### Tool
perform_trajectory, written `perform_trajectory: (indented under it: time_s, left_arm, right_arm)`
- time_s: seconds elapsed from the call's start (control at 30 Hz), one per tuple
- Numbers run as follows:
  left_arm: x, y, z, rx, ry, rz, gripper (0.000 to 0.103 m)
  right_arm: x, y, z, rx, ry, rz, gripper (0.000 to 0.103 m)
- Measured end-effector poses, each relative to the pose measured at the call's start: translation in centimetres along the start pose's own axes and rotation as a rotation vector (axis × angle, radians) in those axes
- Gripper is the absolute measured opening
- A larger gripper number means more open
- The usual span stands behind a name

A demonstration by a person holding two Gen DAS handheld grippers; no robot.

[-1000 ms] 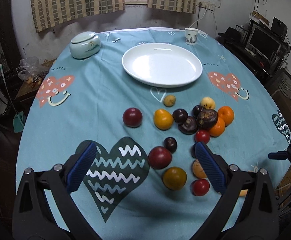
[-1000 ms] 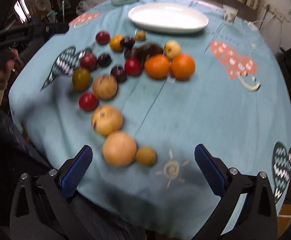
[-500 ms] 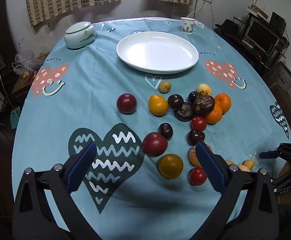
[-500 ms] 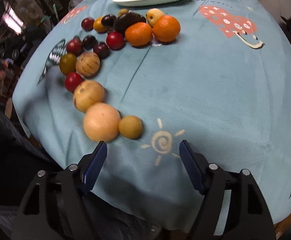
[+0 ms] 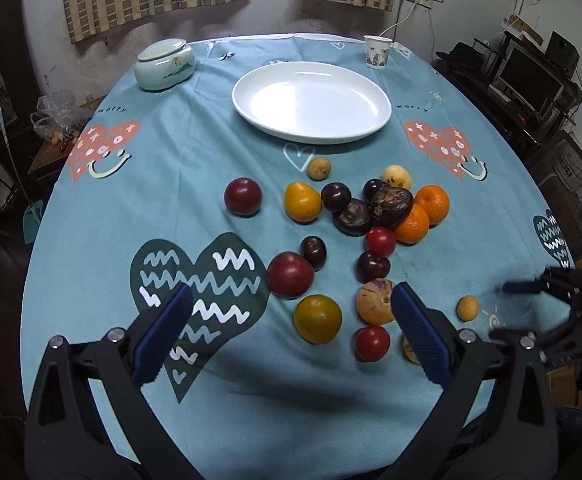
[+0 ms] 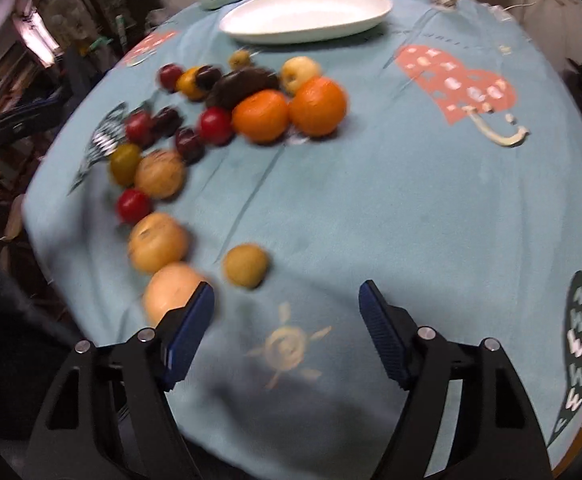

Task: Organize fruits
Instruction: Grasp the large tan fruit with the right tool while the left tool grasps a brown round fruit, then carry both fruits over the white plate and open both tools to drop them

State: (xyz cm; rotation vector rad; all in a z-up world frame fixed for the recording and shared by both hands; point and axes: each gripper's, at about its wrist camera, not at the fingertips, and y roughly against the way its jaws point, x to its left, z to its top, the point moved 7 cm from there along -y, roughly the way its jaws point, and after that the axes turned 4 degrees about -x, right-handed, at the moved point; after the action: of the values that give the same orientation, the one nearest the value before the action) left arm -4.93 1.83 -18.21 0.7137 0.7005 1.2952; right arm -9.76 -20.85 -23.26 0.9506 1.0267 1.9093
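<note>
Several fruits lie loose on the blue tablecloth: two oranges (image 5: 431, 204), dark plums (image 5: 336, 197), red plums (image 5: 243, 196) and yellow-brown fruits (image 5: 317, 318). An empty white plate (image 5: 311, 102) stands beyond them. My left gripper (image 5: 289, 334) is open and empty above the near fruits. My right gripper (image 6: 287, 322) is open and empty over the sun print, just short of a small tan fruit (image 6: 246, 265); it also shows at the right edge of the left wrist view (image 5: 547, 312). The right wrist view is blurred.
A lidded pale-green jar (image 5: 165, 65) stands at the back left and a paper cup (image 5: 377, 52) at the back right. The round table's edge (image 6: 51, 264) drops off close to the near fruits. A shelf with electronics (image 5: 527, 80) stands to the right.
My left gripper has pulled back and up a little. My right gripper has moved in over the table toward the small tan fruit, its jaws a bit narrower than a second ago.
</note>
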Motion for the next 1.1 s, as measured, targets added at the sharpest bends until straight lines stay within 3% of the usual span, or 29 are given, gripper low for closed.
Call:
perform_trajectory:
  time_s: [0.07, 0.2, 0.3, 0.33, 0.5, 0.6, 0.7, 0.77, 0.8, 0.9, 1.0, 1.1]
  left_arm:
    - [0.2, -0.2, -0.3, 0.012, 0.016, 0.005, 0.1]
    - [-0.1, -0.4, -0.6, 0.029, 0.008, 0.002, 0.1]
    - [-1.0, -0.4, -0.6, 0.033, -0.025, -0.031, 0.1]
    - [-1.5, -0.4, -0.7, 0.039, -0.037, -0.051, 0.1]
    - [-7.4, -0.5, -1.6, 0.076, -0.216, -0.219, 0.1]
    - [-10.9, -1.1, -2.9, 0.116, -0.324, -0.307, 0.1]
    - [-13.0, -2.3, -3.8, 0.161, -0.384, -0.335, 0.099]
    - [-13.7, -3.5, -4.4, 0.2, -0.403, -0.322, 0.092]
    - [-13.8, -4.3, -4.8, 0.228, -0.412, -0.309, 0.083]
    - [-13.5, -6.9, -6.4, 0.338, -0.403, -0.267, 0.047]
    - [-13.4, -7.1, -6.4, 0.343, -0.386, -0.28, 0.045]
    - [-13.4, -5.7, -4.3, 0.296, -0.381, -0.299, 0.045]
  right_arm:
    - [2.1, 0.1, -0.9, 0.03, 0.006, 0.107, 0.075]
    - [5.3, -1.7, -1.4, 0.057, 0.018, 0.189, 0.068]
    - [5.7, -3.3, -0.9, 0.052, 0.004, 0.158, 0.054]
    - [5.7, -3.4, -0.7, 0.035, 0.014, 0.151, 0.044]
    - [4.6, -1.6, -0.9, 0.016, -0.007, 0.198, 0.044]
    - [3.2, -0.4, -1.0, 0.004, -0.041, 0.166, 0.044]
    - [1.7, 0.5, -1.3, -0.015, -0.085, 0.142, 0.044]
    - [1.4, 0.3, -1.4, -0.022, -0.094, 0.129, 0.044]
    - [1.4, 0.3, -1.6, -0.024, -0.101, 0.129, 0.044]
    - [1.4, 0.3, -2.2, -0.024, -0.123, 0.132, 0.044]
    - [1.1, 0.5, -2.5, -0.029, -0.133, 0.134, 0.044]
    - [0.9, 1.1, -1.7, -0.045, -0.135, 0.14, 0.044]
